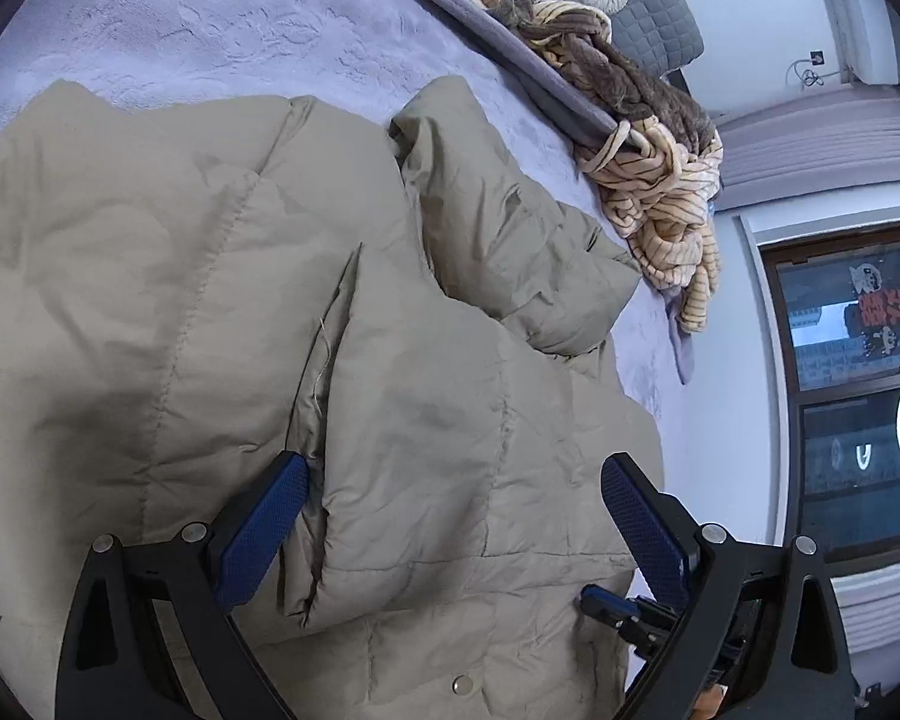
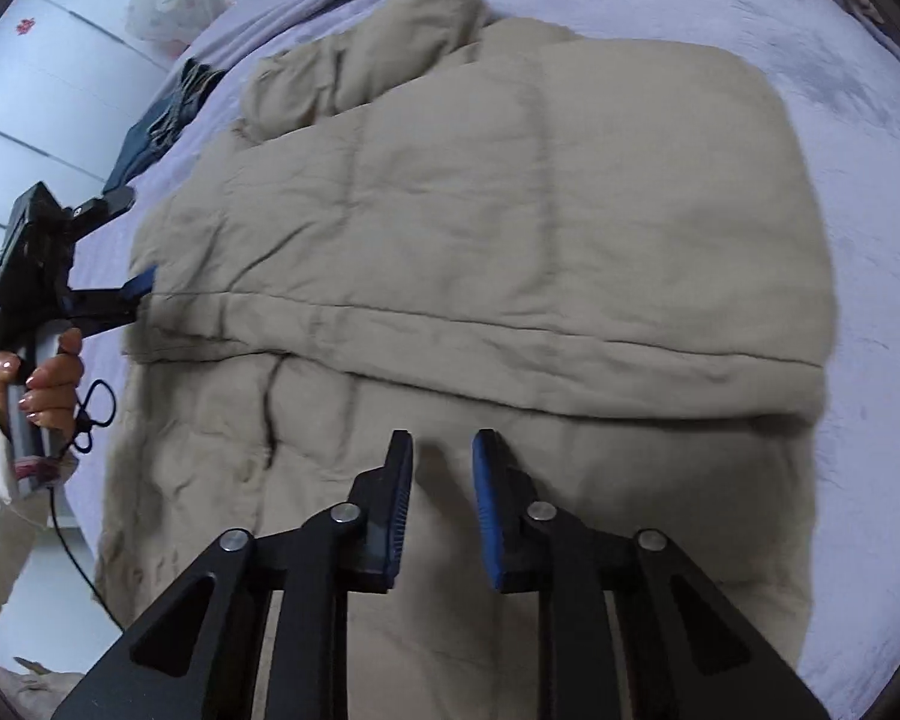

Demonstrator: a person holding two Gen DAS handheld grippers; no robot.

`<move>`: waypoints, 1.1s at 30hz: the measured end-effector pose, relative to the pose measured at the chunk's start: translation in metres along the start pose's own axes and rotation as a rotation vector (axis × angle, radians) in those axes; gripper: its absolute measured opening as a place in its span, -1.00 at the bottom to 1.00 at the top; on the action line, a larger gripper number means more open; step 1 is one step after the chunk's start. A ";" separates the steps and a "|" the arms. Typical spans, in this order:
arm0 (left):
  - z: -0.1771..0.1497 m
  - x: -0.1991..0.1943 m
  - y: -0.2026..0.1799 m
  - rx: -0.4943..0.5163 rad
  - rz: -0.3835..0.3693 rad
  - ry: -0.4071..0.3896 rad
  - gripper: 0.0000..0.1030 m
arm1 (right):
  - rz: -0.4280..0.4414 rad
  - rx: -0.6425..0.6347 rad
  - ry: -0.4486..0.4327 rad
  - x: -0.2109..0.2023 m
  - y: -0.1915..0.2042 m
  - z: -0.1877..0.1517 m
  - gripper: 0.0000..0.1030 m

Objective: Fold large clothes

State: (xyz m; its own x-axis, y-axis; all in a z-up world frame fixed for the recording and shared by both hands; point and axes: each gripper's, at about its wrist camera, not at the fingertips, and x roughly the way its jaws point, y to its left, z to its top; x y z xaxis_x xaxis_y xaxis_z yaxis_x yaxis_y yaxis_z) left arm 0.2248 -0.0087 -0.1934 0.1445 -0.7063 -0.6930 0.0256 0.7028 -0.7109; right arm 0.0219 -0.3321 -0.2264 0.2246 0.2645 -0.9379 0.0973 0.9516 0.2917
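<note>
Tan puffer coat [image 2: 480, 252] lies spread over most of the lilac bed [image 2: 858, 150], part-folded w/ a flap across the middle. Looks soft, bulky, springy, prob. light; slick shell likely slips, so grab at a seam or hem, not the puffy middle.

Left gripper [image 1: 453, 492]: fingers spread wide over a coat fold, nothing pinched. Right gripper [image 2: 443, 450]: fingers narrowed to a small gap above the coat, nothing between them.

Open bed at right of the right-wrist view. Striped blanket [image 1: 660, 204] crowds the upper-right bed edge in the left-wrist view.
</note>
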 end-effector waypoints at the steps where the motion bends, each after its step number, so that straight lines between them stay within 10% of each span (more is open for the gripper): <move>1: -0.001 0.006 -0.001 0.011 0.021 0.010 0.24 | -0.034 0.021 -0.023 -0.002 -0.010 0.001 -0.78; 3: -0.001 0.018 -0.008 0.040 0.076 0.060 -0.85 | -0.091 0.042 -0.071 -0.008 -0.025 0.006 -0.80; 9: -0.016 -0.024 -0.034 0.159 0.127 -0.076 -0.93 | -0.381 -0.055 -0.233 -0.045 -0.033 0.023 -0.82; 22: -0.030 -0.032 0.022 0.051 0.313 -0.058 -0.92 | -0.282 -0.039 -0.148 -0.017 -0.030 0.013 -0.83; 23: -0.030 -0.037 0.017 0.066 0.328 -0.071 -0.80 | -0.274 -0.029 -0.143 -0.019 -0.033 0.014 -0.82; 25: -0.029 -0.049 0.008 0.087 0.348 -0.111 1.00 | -0.274 -0.028 -0.137 -0.020 -0.036 0.014 -0.82; 33: -0.009 -0.006 -0.006 0.115 0.232 -0.009 0.76 | -0.275 -0.020 -0.126 -0.016 -0.034 0.015 -0.79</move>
State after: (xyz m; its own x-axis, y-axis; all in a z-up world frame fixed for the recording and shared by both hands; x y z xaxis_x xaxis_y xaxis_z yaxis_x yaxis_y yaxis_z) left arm 0.2148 -0.0094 -0.1855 0.1684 -0.5248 -0.8344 0.1025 0.8512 -0.5147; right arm 0.0292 -0.3712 -0.2189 0.3110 -0.0238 -0.9501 0.1519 0.9881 0.0249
